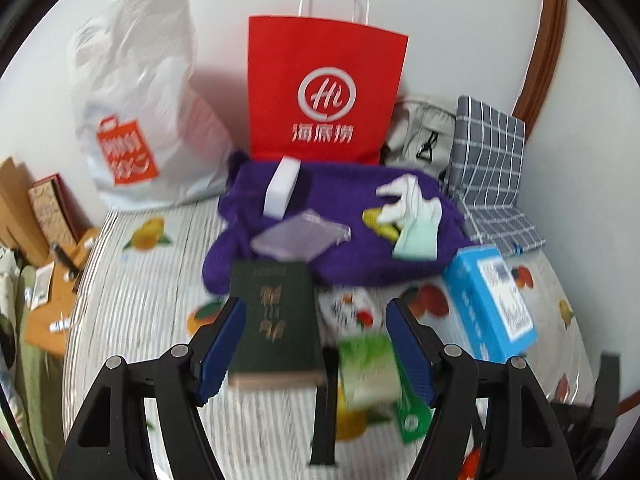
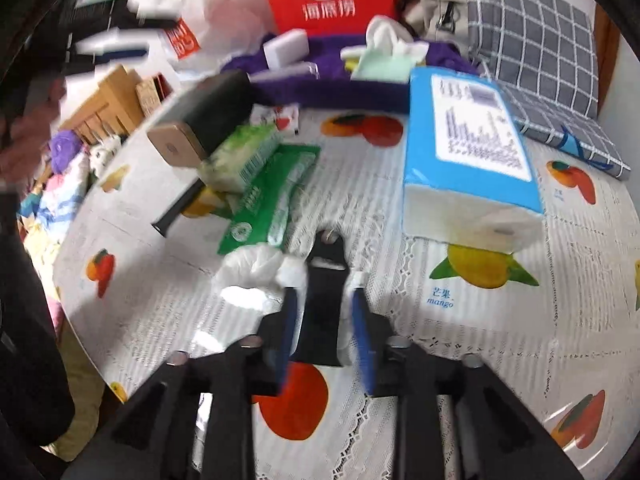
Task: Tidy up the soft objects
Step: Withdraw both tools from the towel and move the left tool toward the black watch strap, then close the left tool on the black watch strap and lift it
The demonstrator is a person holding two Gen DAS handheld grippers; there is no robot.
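Right gripper (image 2: 322, 312) points down at the table, jaws partly apart. A black strap-like piece (image 2: 326, 300) lies between the blue pads (image 2: 362, 320); contact can't be judged through the blur. A crumpled white plastic bag (image 2: 256, 276) lies just left of the left pad, touching or nearly so.

Left gripper (image 1: 316, 344) has its jaws wide apart with nothing clamped. Seen between them: a dark green hardcover book (image 1: 276, 320) by the left pad and a green-and-white tissue packet (image 1: 366, 368) by the right pad, both lying on the table below. A flat green wipes pack (image 2: 272, 196) lies under and beside the tissue packet.

The table (image 2: 500, 340) wears a glossy white lace-pattern cloth printed with fruit. A blue-and-white tissue pack (image 2: 464, 148), soft and rectangular, sits to the right, apart from both grippers.

Further back lies a fuzzy purple cloth (image 1: 360, 256), rumpled. On it: a white sponge block (image 1: 282, 188) standing on edge, a clear flat plastic pouch (image 1: 296, 236), and a white-and-mint rubber glove (image 1: 412, 216) over something yellow.

At the wall stands a red paper bag (image 1: 324, 88) with white handles, upright; a white plastic shopping bag (image 1: 136, 96) left of it; a grey checked cushion (image 1: 488, 160) at the right; a beige bag (image 1: 424, 128) between.

A sleeve and hand (image 2: 24, 136) show at the left edge of the right wrist view, blurred.
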